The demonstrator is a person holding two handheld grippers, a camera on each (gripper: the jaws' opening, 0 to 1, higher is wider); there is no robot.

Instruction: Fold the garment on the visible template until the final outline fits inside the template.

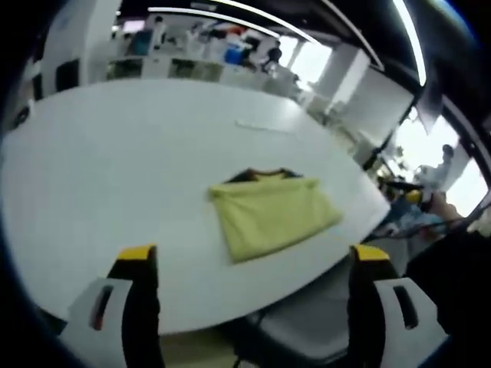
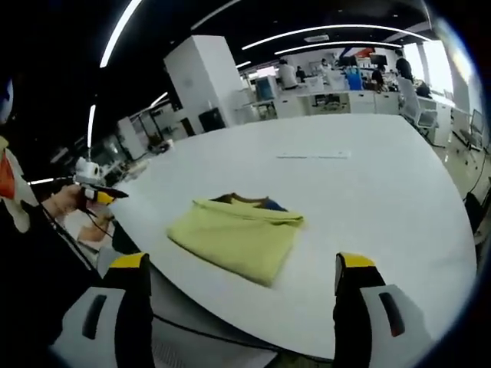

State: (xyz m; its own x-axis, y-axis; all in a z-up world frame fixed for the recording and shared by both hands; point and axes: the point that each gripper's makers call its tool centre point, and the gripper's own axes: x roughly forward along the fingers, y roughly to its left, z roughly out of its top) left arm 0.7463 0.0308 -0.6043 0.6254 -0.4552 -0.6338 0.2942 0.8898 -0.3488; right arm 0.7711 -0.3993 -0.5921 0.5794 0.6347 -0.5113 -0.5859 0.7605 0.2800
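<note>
**Folded shirt on the table: check the outline before calling it done**

The yellow-green shirt [image 1: 272, 213] lies folded into a compact rectangle on the white table [image 1: 115, 169], its dark collar showing at the far edge. In the right gripper view the same shirt [image 2: 238, 234] sits near the table's front edge, layers stacked with a soft fold along the near side. No template outline can be made out under or around the cloth in either view, so whether the fold fits inside it cannot be told.

The left gripper [image 1: 253, 264] is held back from the table with its jaws spread wide and nothing between them. The right gripper [image 2: 239, 272] is likewise clear of the shirt, jaws spread and empty.

The step in hand looks like a final check. To do it well, both grippers should stay high enough to keep the whole shirt in sight. If a corner overhangs, pinch only the top layers there and tuck inward, without dragging the stack.
</note>
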